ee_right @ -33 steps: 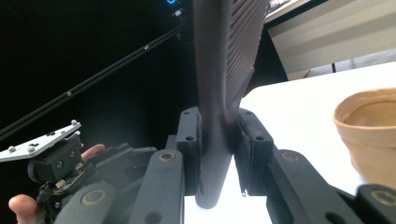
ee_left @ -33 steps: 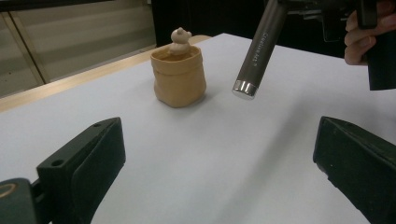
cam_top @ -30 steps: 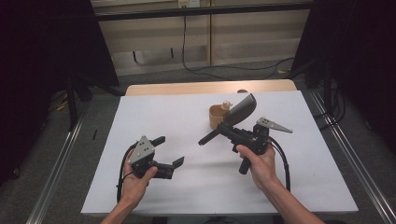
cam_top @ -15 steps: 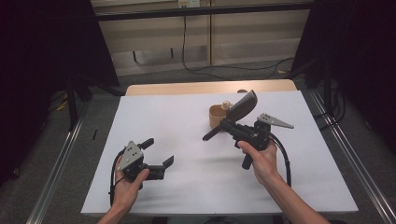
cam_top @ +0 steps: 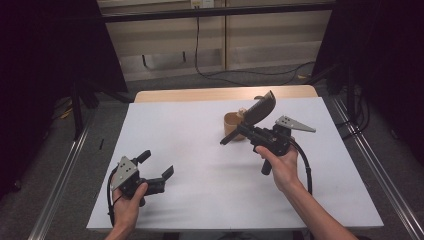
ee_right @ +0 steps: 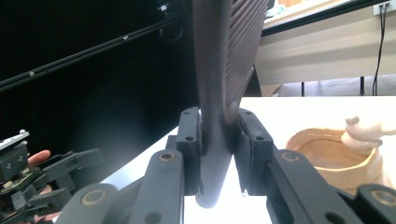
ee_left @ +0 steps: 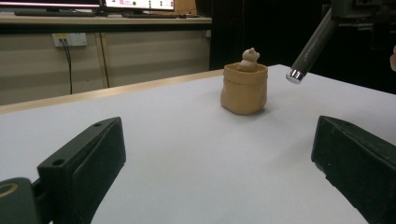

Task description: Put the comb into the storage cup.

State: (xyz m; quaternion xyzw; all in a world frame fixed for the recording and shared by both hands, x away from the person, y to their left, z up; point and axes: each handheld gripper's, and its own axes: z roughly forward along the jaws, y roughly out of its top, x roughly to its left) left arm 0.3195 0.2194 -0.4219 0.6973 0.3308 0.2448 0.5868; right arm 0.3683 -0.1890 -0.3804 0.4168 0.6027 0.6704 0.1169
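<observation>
Right gripper (cam_top: pixel 243 131) clamped on the neck of a dark grey ribbed hairbrush (cam_top: pixel 260 109), handle end (ee_left: pixel 296 74) hanging in the air beside the tan paper-like pouch (cam_top: pixel 234 124) with a small cream figure (ee_left: pixel 250 58) inside; hand barely shifted. Left gripper (cam_top: pixel 156 171), jaws apart and empty, has drifted toward the near-left table (cam_top: pixel 175 130) edge and sunk lower, well apart from the pouch. Judged: left clearing out, the right hand does the brush work alone.

Spatula (ee_right: pixel 229 51) clamped in right gripper (ee_right: pixel 219 135): matt dark plastic, ribbed blade, shiny metal handle cap. Beyond it, pouch (ee_left: pixel 244 88): tan, matt, leathery. Table cover (cam_top: pixel 200 150): smooth white.
</observation>
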